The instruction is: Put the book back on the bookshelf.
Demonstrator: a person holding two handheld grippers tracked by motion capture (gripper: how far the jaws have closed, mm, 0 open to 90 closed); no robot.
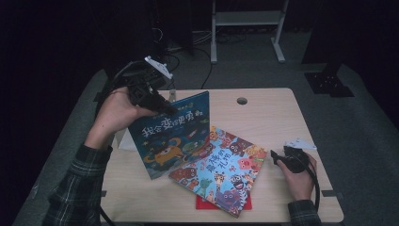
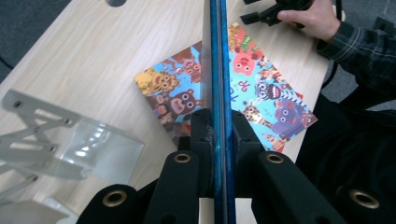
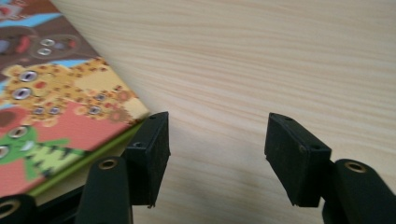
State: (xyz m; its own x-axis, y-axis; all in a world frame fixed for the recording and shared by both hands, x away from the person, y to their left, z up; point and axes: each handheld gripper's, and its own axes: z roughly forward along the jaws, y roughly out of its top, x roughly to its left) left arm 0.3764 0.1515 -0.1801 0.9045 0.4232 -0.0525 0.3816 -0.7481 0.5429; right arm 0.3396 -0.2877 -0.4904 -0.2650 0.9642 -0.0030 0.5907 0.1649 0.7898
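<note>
A blue picture book (image 1: 171,134) stands upright on its lower edge at the table's left middle. My left gripper (image 1: 169,109) is shut on its top edge. In the left gripper view the book's thin edge (image 2: 218,70) runs straight up between my left gripper's (image 2: 218,126) pads. A colourful monster-cover book (image 1: 221,172) lies flat beside it, also seen below the held book (image 2: 261,84). My right gripper (image 1: 274,155) rests low on the table just right of that flat book. My right gripper (image 3: 217,154) is open with bare wood between its pads, and the flat book's corner (image 3: 51,116) sits beside its left pad.
A red flat item (image 1: 202,203) peeks out under the monster book at the front edge. A clear acrylic stand (image 2: 70,144) sits left of the upright book. The wooden table (image 1: 263,108) has a cable hole (image 1: 242,100) at the back. Dark floor surrounds the table.
</note>
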